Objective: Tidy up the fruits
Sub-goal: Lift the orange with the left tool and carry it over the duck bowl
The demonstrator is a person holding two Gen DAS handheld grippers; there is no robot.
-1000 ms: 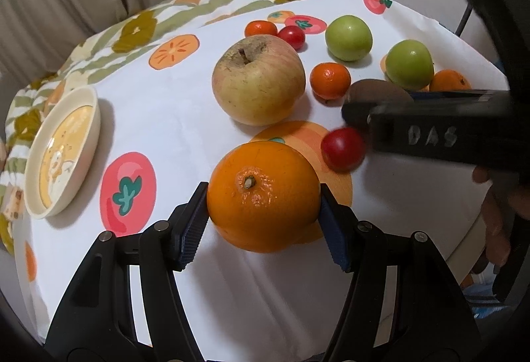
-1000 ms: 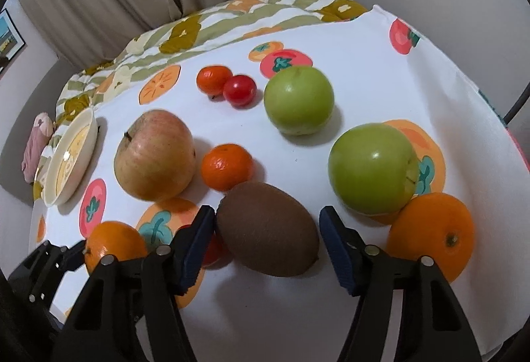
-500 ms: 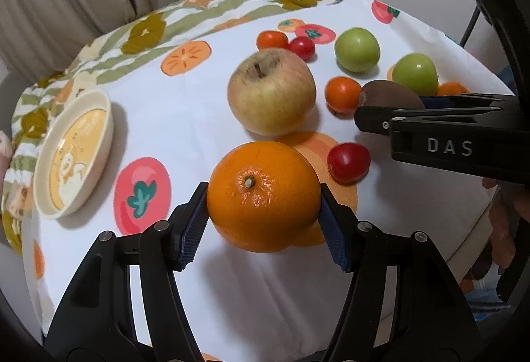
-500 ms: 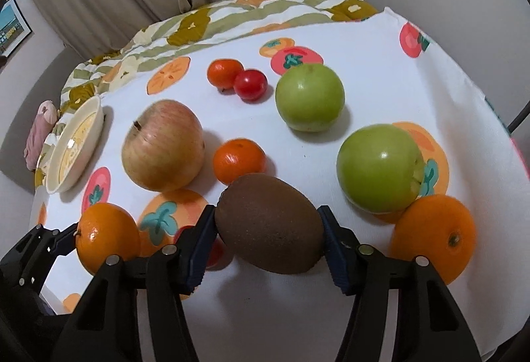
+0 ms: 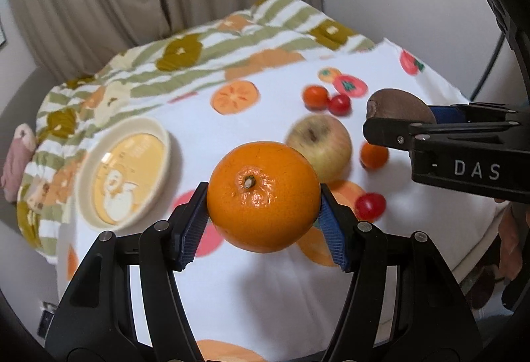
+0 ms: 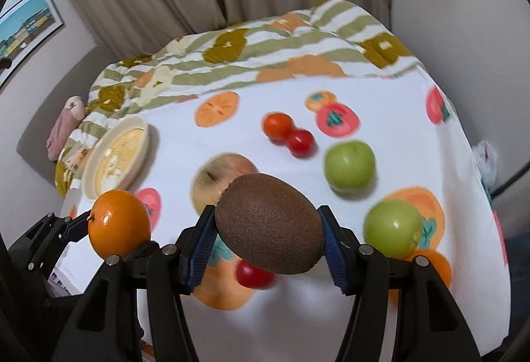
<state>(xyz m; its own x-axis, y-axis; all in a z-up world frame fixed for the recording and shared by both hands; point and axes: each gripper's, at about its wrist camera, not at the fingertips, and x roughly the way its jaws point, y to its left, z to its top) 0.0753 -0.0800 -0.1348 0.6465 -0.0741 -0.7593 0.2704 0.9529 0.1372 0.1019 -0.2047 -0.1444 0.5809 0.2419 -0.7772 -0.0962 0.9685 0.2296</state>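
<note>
A shallow cream ceramic bowl (image 5: 124, 176) with a yellow printed inside lies far left on the fruit-print tablecloth (image 5: 271, 117). Forward-left of the left gripper (image 5: 263, 218), it looks the likely drop spot, so that arm is nearer. Its blue ribbed pads clamp a glossy, dimpled round orange (image 5: 263, 196) clear of the cloth. The right gripper (image 6: 268, 244) pinches a fuzzy brown oval kiwi (image 6: 270, 223), long axis spanning the pads, aloft too.

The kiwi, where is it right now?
The kiwi is clamped in the right tool, lifted above the table, in front of the big apple. The orange in the left tool is off to its left.
</note>
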